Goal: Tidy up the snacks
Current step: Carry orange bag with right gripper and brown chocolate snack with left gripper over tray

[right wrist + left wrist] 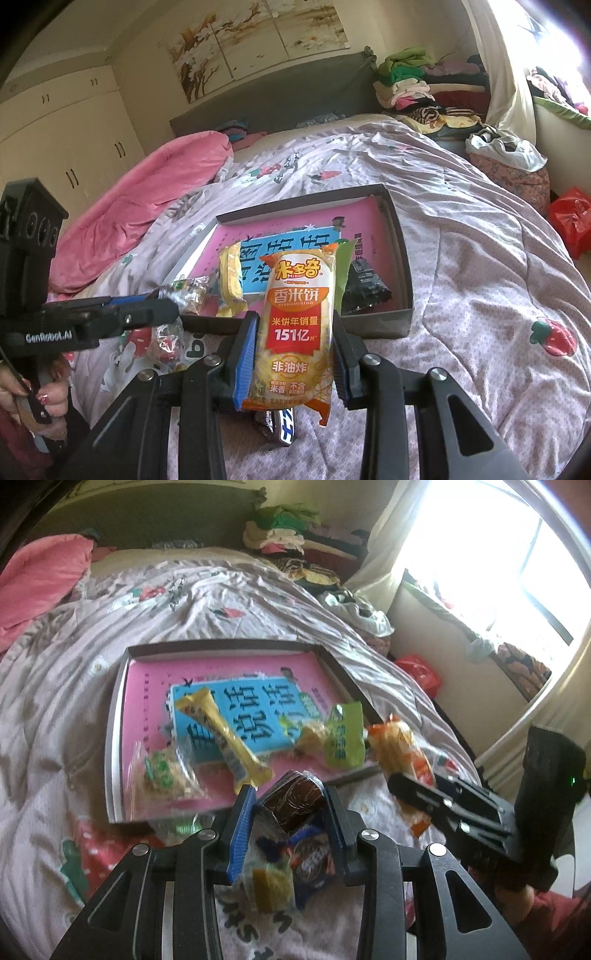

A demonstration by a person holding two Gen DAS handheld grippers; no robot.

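Two loads inbound to shallow box on quilt. Advised: carry clear over near rim, release flat. Right gripper clamped on rice-cracker pack, orange-yellow, glossy, upright. Left gripper clamped on brown cake packet, crinkled, short of box.

rice cracker pack: "151" (red band) | left gripper: "GenRobot.AI"

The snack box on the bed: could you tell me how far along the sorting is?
Done: the box already holds several packets, including a long yellow bar. In hand: the right gripper clamps a rice cracker pack; the left gripper grips a brown snack. Left: a packet on the quilt.
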